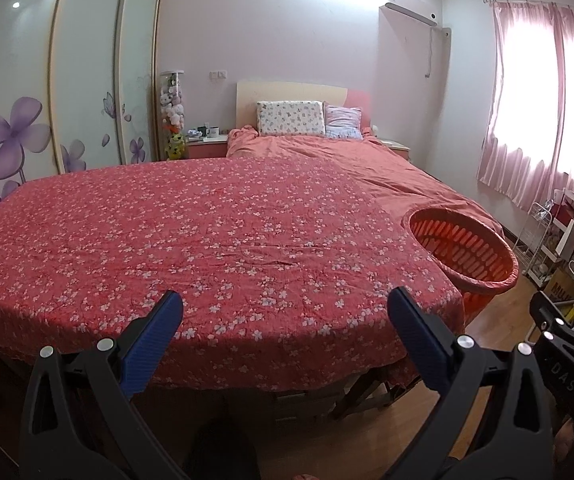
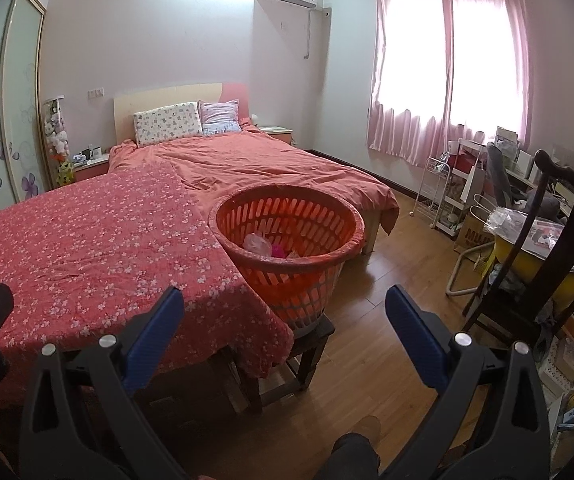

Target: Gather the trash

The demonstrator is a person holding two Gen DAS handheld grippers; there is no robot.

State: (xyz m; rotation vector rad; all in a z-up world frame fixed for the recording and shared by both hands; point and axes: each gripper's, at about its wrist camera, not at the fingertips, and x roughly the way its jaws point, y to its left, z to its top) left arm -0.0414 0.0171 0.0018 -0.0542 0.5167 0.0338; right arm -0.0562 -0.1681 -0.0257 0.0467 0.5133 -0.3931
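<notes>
Both your grippers, left gripper (image 1: 285,308) and right gripper (image 2: 285,304), had jaws spread wide with nothing between them, hovering at the near edge of the floral cloth (image 1: 207,240). Only your right wrist view looked into the orange basket (image 2: 347,216) on its dark stool (image 2: 315,344): trash (image 2: 265,246) lay at the bottom. Your left view caught just the basket's rim and slotted wall, contents hidden.

A round orange plastic basket (image 2: 287,224) with slotted walls stands upright on a small dark wooden stool (image 2: 307,344), just beside the corner of the floral-covered table (image 2: 87,240). Inside lie crumpled clear plastic wrap (image 2: 257,245) and a bright pink scrap (image 2: 278,251).
</notes>
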